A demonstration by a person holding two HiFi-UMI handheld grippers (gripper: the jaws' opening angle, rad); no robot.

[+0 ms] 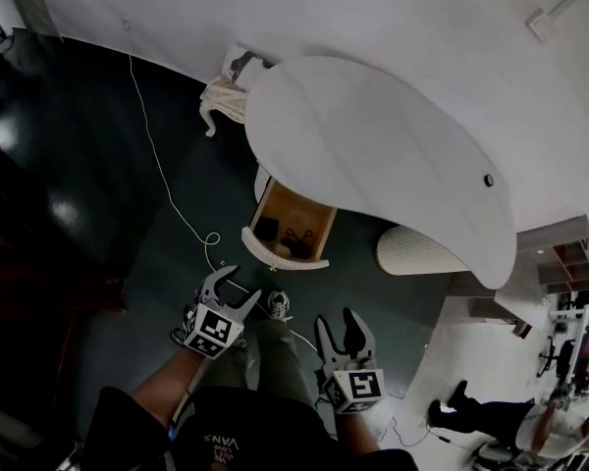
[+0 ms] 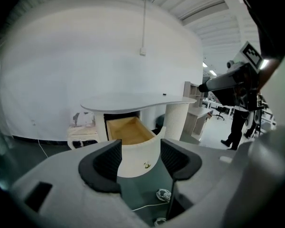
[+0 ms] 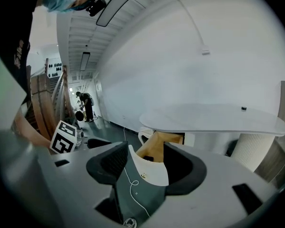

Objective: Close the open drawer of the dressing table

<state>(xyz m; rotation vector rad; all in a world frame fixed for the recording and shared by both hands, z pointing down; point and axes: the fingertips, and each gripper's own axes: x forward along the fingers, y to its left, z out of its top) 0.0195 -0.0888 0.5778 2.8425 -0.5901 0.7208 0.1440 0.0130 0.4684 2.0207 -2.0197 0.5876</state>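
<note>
The drawer (image 1: 290, 226) stands pulled out from under the left part of the white curved counter (image 1: 373, 155), its wooden inside open to view and its rounded white front facing the person. A few small dark things lie in it; I cannot tell what they are. In the left gripper view the drawer (image 2: 130, 129) shows straight ahead, with a small brass knob (image 2: 146, 165) low on the white front.

The left tongs (image 1: 234, 287) are held above the dark floor (image 1: 128, 263), near the drawer front but not touching it. Their jaws stand wide apart with nothing between the pads; the left gripper view shows the left tongs (image 2: 140, 158) framing only the distant drawer front. The right tongs (image 1: 340, 327) are just to the right of them and a little further back, also open and empty. In the right gripper view the right tongs (image 3: 145, 163) look at the drawer (image 3: 156, 144) from its side, with the counter (image 3: 213, 118) above it.

A ribbed white pedestal (image 1: 417, 251) stands under the counter to the right of the drawer. A white cable (image 1: 167, 184) runs along the floor from the wall past the drawer. A shoe (image 1: 278, 305) shows between the two tongs. A small white stool (image 1: 226, 96) with curved legs stands by the wall at the far end of the counter.
</note>
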